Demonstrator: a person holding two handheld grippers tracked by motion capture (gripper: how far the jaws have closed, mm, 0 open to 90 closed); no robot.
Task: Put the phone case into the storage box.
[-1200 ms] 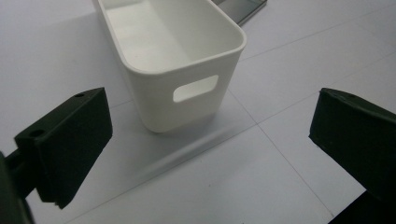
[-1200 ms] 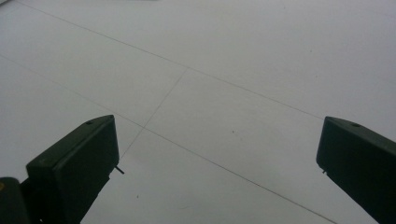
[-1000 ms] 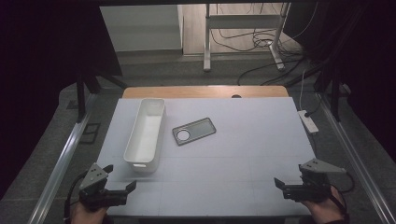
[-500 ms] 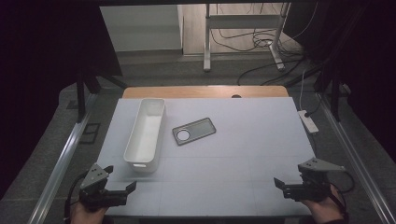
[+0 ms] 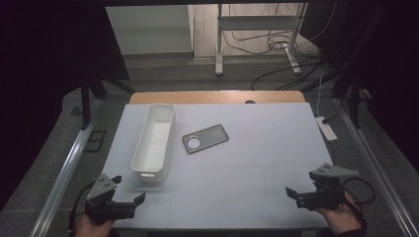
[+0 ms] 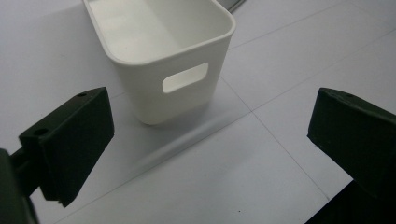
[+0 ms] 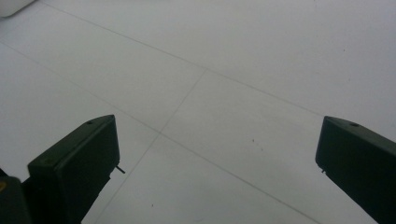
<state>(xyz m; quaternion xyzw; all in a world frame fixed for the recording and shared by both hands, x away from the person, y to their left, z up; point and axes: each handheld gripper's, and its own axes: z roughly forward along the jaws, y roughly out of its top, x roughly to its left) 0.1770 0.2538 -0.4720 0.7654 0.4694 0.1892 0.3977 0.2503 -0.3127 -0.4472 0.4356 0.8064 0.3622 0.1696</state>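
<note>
Two grippers, L (image 5: pixel 129 203) & R (image 5: pixel 295 195), both w/ jaws spread and empty, unmoved vs. a second ago at near table (image 5: pixel 237 163) edge; white bin (image 5: pixel 154 143) w/ grey phone case (image 5: pixel 205 138) just beside it lie untouched, so work has not begun.

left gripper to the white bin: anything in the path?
Nothing visible. The left gripper sits open at the table's near-left corner, and bare white table lies between it and the white bin. The dark phone case lies to the bin's right, off that line.
</note>
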